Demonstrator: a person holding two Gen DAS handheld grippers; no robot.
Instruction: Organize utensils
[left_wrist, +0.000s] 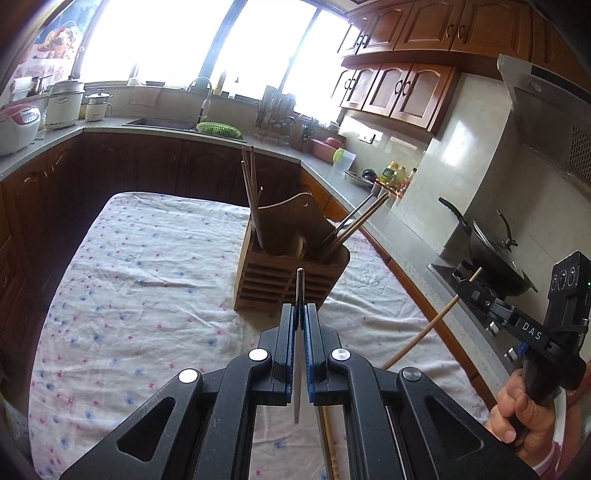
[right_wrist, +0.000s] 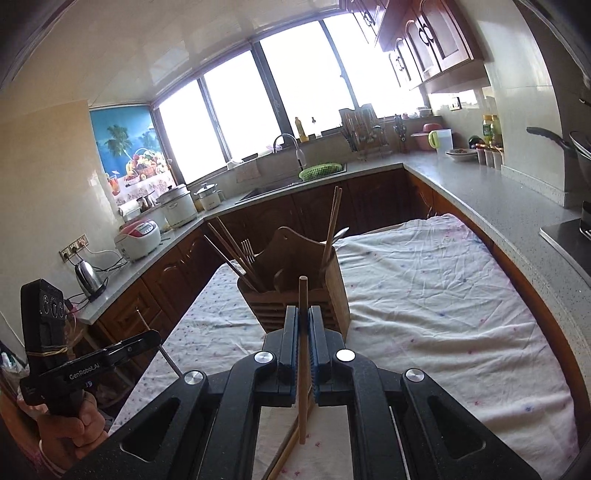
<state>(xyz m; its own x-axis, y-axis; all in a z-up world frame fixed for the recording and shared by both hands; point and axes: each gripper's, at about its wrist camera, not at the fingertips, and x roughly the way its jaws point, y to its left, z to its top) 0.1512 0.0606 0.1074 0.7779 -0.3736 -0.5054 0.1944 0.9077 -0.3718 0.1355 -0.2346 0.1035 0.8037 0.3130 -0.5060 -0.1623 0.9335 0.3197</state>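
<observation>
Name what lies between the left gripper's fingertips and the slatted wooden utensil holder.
In the left wrist view, only bare floral tablecloth separates the left gripper, shut on a thin chopstick, from the wooden holder.

Daylight pours through the windows (left_wrist: 229, 40), which are blown out to white in both views. The cabinets (left_wrist: 122, 166) below them sit in deep shadow. The tablecloth (right_wrist: 424, 295) is evenly lit and sharp. Fisheye distortion bends the counter (right_wrist: 480, 192) and darkens the corners.
</observation>
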